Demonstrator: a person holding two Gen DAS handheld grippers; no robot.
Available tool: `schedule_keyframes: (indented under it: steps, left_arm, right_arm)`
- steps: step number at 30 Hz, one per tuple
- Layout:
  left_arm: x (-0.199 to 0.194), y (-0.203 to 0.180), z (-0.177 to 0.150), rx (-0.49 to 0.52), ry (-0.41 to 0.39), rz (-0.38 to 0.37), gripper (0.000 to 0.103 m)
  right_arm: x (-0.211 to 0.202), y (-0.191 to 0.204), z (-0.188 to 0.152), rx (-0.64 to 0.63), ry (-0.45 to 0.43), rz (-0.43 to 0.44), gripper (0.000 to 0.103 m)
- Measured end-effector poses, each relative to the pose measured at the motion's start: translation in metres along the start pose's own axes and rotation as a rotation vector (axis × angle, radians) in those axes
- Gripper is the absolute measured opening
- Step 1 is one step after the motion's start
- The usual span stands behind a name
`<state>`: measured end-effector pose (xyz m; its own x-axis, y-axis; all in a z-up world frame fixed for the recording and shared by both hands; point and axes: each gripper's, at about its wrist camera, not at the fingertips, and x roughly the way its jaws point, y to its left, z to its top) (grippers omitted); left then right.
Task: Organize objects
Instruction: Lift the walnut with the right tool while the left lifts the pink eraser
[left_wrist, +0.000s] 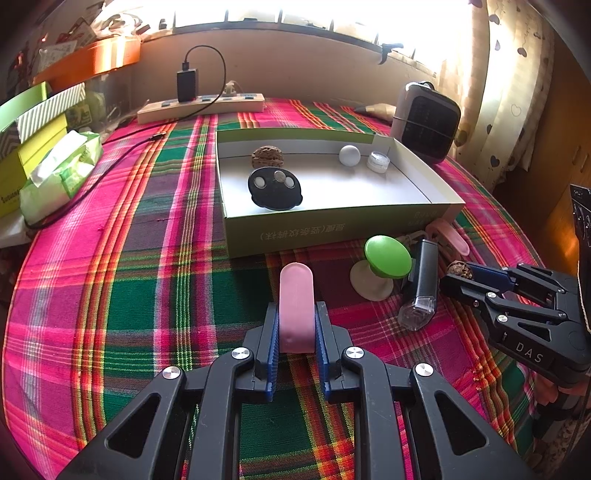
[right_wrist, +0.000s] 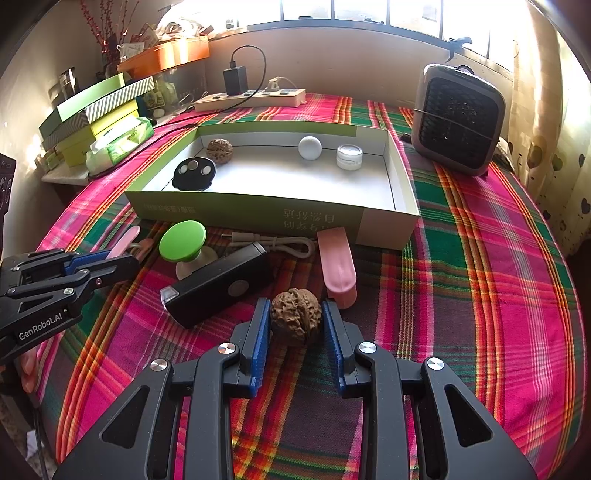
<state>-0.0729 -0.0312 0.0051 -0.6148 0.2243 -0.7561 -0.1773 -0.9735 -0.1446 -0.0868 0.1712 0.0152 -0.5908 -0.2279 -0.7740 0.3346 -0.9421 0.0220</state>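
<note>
the left tool (left_wrist: 296, 325) is closed tight on a pink bar (left_wrist: 296, 306), low over the plaid cloth (left_wrist: 122, 295) on the counter. the right tool (right_wrist: 295, 325) is partly closed on a brown walnut (right_wrist: 295, 315), near a black lighter (right_wrist: 218, 284) and a green knob (right_wrist: 183, 240). the open box (right_wrist: 258, 216) sits just beyond them. inside it are another walnut (right_wrist: 219, 149), a black disc (right_wrist: 194, 173), a white ball (right_wrist: 310, 147) and a small jar (right_wrist: 349, 156).

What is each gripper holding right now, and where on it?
Left gripper clamps the pink piece at its near end. Right gripper grips the walnut by its sides.
</note>
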Motion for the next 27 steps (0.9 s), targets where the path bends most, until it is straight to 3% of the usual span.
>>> schedule_keyframes:
  steps: [27]
  left_arm:
    - [-0.015, -0.005, 0.006, 0.001, -0.044, -0.015, 0.016]
  right_arm:
    - [-0.01, 0.0, 0.004, 0.01, -0.03, 0.023, 0.029]
